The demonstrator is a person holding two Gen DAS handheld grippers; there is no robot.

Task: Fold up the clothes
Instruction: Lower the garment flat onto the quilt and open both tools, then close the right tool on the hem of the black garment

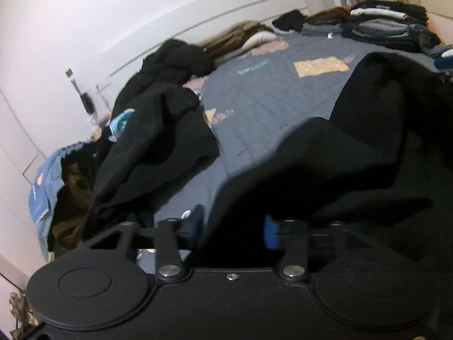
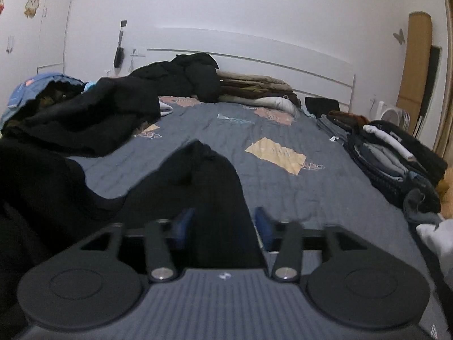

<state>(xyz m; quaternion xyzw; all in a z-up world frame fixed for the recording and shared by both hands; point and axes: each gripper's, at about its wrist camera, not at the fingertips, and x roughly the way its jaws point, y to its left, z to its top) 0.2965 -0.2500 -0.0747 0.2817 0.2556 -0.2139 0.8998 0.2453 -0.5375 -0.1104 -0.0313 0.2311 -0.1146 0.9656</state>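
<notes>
A black garment (image 1: 354, 164) lies across the near part of the blue quilted bed (image 1: 269, 104) and drapes over both grippers. My left gripper (image 1: 232, 226) has blue pads; black cloth fills the gap between them. My right gripper (image 2: 223, 223) also has black cloth (image 2: 215, 187) running between its blue pads. The pads of both stand apart, so a grip on the cloth cannot be confirmed. The garment hides the fingertips of both.
A heap of unfolded dark clothes (image 2: 85, 119) with a blue item lies at the bed's left. Stacks of folded clothes (image 2: 396, 155) sit along the right edge. Pillows and brown bedding (image 2: 254, 90) lie by the white headboard. A fan (image 2: 393, 116) stands at the right.
</notes>
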